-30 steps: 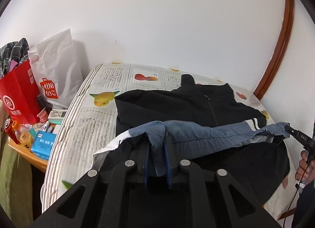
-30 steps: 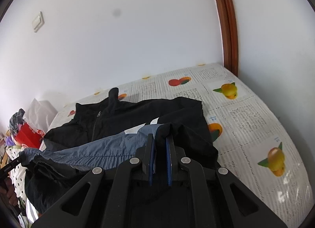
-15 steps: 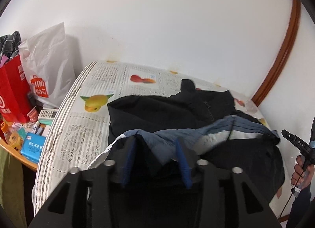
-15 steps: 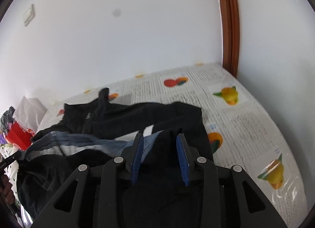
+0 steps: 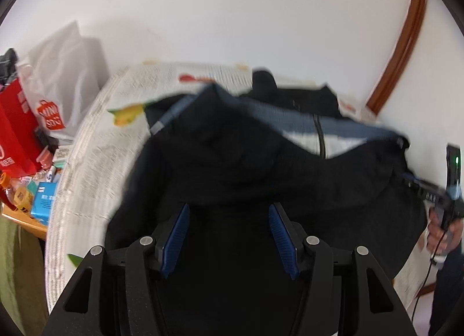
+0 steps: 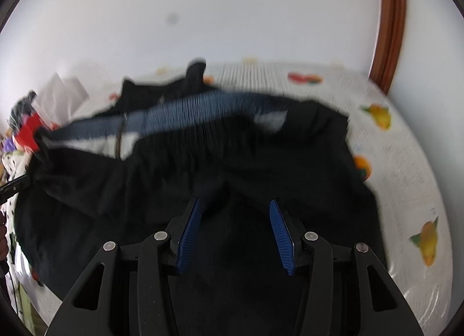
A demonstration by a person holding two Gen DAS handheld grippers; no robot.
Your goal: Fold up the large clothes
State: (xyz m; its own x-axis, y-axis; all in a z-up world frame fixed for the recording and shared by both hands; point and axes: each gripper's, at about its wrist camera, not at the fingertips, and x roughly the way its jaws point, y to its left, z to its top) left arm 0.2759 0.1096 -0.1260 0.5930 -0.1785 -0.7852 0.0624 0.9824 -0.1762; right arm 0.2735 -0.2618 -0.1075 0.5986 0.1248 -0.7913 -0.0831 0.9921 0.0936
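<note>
A black jacket point(image 5: 232, 156) with a blue-grey band point(image 5: 304, 125) lies spread on the fruit-print bed point(image 5: 95, 162), its near half folded over the far half. My left gripper point(image 5: 229, 207) hangs just above the black cloth. Its jaws are opening, and the blue pads point(image 5: 177, 234) press on nothing. In the right wrist view the same jacket point(image 6: 203, 156) and band point(image 6: 188, 110) are blurred. My right gripper point(image 6: 235, 201) is also opening over the cloth, with a fold close by its left pad. A hand point(image 5: 443, 225) holds that gripper at the jacket's right edge.
Left of the bed a low wooden table point(image 5: 26, 220) carries a red bag point(image 5: 14, 133), a white plastic bag point(image 5: 63, 81), a blue box point(image 5: 45, 199) and small bottles. A white wall stands behind the bed, and a brown door frame point(image 5: 403, 40) rises at the right.
Both grippers were shut on the jacket's blue-grey edge and have opened and let it go. The lifted edge has dropped forward over the far half, and both grippers have sunk towards the cloth.
</note>
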